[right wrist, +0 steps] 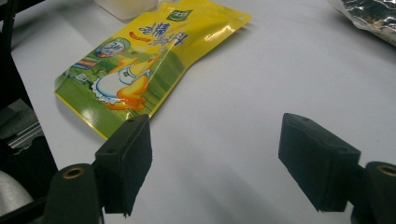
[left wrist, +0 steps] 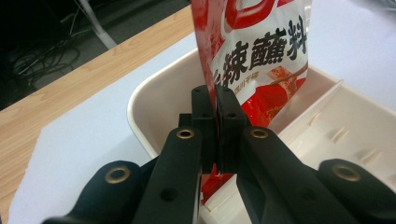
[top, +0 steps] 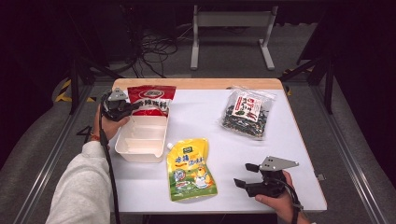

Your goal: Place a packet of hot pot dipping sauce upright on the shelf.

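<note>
white sheeting is covering the wood-edged desk (top: 280, 140), with grey floor and dark cables lying beyond it. serving as landmark is the cream rectangular plastic tray (top: 140, 149), sitting toward the desk's left side. the left tool (top: 133, 107) is clamping its jaws tight on the edge of the red and white printed sauce packet (top: 152, 100), which is standing upright over the tray's far end, its lower edge dipping inside. the right tool (top: 246, 175) is resting well to the right of the tray, jaws gaping wide and gripping nothing. just right of the tray, the yellow and green spouted pouch (top: 189, 168) is lying flat.
</note>
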`<state>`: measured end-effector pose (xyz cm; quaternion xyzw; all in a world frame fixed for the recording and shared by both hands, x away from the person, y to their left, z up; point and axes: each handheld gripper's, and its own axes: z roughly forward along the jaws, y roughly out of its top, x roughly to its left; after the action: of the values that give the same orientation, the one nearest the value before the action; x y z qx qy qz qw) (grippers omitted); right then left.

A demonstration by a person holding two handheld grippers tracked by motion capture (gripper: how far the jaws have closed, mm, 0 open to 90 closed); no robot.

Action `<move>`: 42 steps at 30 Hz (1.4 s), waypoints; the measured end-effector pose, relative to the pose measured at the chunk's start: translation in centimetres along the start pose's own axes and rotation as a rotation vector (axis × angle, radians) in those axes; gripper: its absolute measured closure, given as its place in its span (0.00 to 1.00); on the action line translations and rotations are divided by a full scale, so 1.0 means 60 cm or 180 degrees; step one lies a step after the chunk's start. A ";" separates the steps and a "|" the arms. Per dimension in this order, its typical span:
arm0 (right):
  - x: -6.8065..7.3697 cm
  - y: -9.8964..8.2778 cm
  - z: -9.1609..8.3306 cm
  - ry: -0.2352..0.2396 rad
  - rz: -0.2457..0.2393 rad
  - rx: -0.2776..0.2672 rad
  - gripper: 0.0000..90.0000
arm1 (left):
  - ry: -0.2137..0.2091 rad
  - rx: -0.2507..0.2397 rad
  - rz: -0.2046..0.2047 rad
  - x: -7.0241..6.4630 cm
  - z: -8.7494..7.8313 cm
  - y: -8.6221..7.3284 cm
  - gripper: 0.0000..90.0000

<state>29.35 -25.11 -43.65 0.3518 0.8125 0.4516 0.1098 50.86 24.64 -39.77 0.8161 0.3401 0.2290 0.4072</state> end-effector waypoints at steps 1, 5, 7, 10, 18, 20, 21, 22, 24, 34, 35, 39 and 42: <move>-0.001 0.000 0.001 0.0000 -0.0002 0.0001 0.29 | 0.0009 -0.0020 -0.0015 0.000 -0.002 0.000 0.97; -0.003 0.002 0.000 -0.0035 -0.0040 0.0011 0.29 | 0.0077 -0.0174 -0.0098 0.001 -0.016 -0.004 0.93; -0.004 0.002 0.000 -0.0062 -0.0062 0.0018 0.29 | 0.0103 -0.0217 -0.0135 0.000 -0.020 -0.004 0.93; -0.004 0.005 -0.001 -0.0118 -0.0124 0.0043 0.29 | 0.0167 -0.0297 -0.0139 -0.007 -0.034 -0.005 0.94; -0.012 0.005 -0.003 -0.0260 -0.0217 0.0089 0.30 | 0.0157 -0.0492 -0.0140 -0.027 -0.075 -0.012 0.90; -0.014 0.007 -0.005 -0.0275 -0.0232 0.0069 0.33 | 0.0145 -0.0550 -0.0110 -0.035 -0.086 -0.014 0.89; -0.015 0.007 -0.007 -0.0280 -0.0245 0.0057 0.33 | 0.0128 -0.0592 -0.0118 -0.038 -0.092 -0.014 0.89; -0.016 0.008 -0.008 -0.0294 -0.0251 0.0052 0.33 | 0.0108 -0.0626 -0.0116 -0.042 -0.098 -0.014 0.88; -0.019 0.008 -0.010 -0.0312 -0.0240 0.0041 0.33 | 0.0099 -0.0663 -0.0080 -0.051 -0.108 -0.013 0.86; -0.029 0.017 -0.011 -0.0406 -0.0216 -0.0097 0.35 | 0.0033 -0.0723 -0.0027 -0.088 -0.132 -0.034 0.88; -0.029 0.017 -0.011 -0.0406 -0.0216 -0.0097 0.35 | 0.0033 -0.0723 -0.0027 -0.088 -0.132 -0.034 0.87; -0.029 0.019 -0.010 -0.0452 -0.0242 -0.0096 0.36 | 0.0037 -0.0757 -0.0022 -0.095 -0.142 -0.040 0.82; -0.027 0.020 -0.016 -0.0601 -0.0312 -0.0168 0.38 | 0.0037 -0.0749 -0.0033 -0.100 -0.146 -0.046 0.77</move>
<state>30.65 -26.41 -42.38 0.3496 0.8027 0.4318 0.2170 40.15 25.82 -37.70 0.7596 0.3173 0.2700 0.4995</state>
